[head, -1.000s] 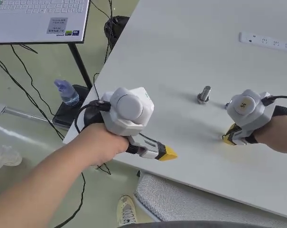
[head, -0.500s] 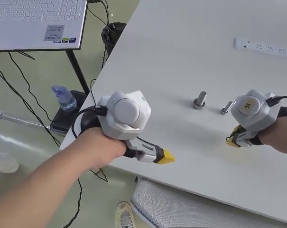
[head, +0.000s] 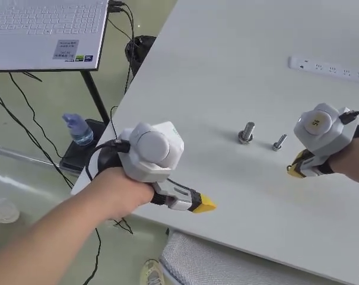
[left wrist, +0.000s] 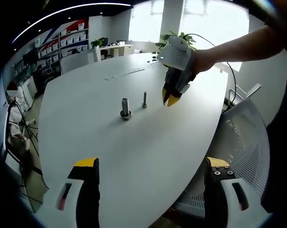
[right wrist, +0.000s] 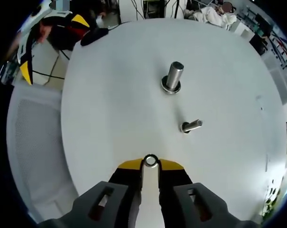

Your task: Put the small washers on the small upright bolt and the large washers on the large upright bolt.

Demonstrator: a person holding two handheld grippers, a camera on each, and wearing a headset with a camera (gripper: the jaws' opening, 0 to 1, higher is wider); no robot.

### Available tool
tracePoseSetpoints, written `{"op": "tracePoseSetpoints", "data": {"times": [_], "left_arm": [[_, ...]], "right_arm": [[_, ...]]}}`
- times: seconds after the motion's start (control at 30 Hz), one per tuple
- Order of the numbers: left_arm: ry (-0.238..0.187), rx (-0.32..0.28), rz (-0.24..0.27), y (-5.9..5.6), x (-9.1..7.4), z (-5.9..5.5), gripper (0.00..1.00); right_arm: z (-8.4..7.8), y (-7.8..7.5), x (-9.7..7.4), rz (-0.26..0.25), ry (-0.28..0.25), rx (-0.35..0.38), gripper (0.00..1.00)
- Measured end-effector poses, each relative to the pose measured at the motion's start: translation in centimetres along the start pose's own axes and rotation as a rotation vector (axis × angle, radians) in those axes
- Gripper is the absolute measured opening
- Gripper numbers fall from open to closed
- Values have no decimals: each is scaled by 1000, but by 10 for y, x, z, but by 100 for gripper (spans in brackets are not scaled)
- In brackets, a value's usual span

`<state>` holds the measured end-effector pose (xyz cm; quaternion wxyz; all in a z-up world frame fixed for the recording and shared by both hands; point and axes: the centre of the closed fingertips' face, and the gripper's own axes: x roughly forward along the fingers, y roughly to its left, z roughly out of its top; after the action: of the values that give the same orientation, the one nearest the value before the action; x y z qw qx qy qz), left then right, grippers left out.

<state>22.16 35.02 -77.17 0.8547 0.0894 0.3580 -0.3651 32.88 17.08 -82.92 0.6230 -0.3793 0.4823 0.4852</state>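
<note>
My right tongs (right wrist: 151,166) gripped a washer (right wrist: 151,161) by its rim, hole clear, ready for threading, I judged. The small bolt (right wrist: 190,126) stood just ahead and the large bolt (right wrist: 172,77) beyond. I held my left tongs (left wrist: 151,164) wide and empty, aside over the worktop (left wrist: 86,137) edge.

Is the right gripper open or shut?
Shut: in its own view, the right gripper pinches a small metal washer between its jaws.

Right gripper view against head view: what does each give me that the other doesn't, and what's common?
Right gripper view: a small silver ring washer pinched in the yellow-tipped jaws of the right gripper. Head view: an open white laptop and a clear blue-capped bottle. Both: the large upright steel bolt, the small steel bolt and the white table.
</note>
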Motion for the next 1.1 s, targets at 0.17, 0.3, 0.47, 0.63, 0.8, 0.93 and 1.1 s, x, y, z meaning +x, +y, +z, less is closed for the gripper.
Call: {"op": "tracePoseSetpoints", "data": {"times": [0.17,0.3,0.47,0.63,0.8,0.93,1.1], "left_arm": [[0,-3,1,1,-1,0,92],[7,0,0,1,-1,-2,92],[-1,-6,0,2,0,-2,92],[3,-8,-4,2,2,-4,92],[-2,-12,-6,2,2,-2,92],[3,-10,-5,5,3,-2,91],[1,-13,-2,7,3,-1,91]], "right_arm": [[7,-14,-5,-14,-13,13,12],[14,-23,-9,-24,-25,20,12],[21,-32,-12,-31,-29,16,12],[27,-40,-13,-39,-34,14,12],[32,-46,-13,-45,-37,9,12],[35,-52,-11,-48,-39,5,12],[39,-57,-11,-54,-43,3,12]]}}
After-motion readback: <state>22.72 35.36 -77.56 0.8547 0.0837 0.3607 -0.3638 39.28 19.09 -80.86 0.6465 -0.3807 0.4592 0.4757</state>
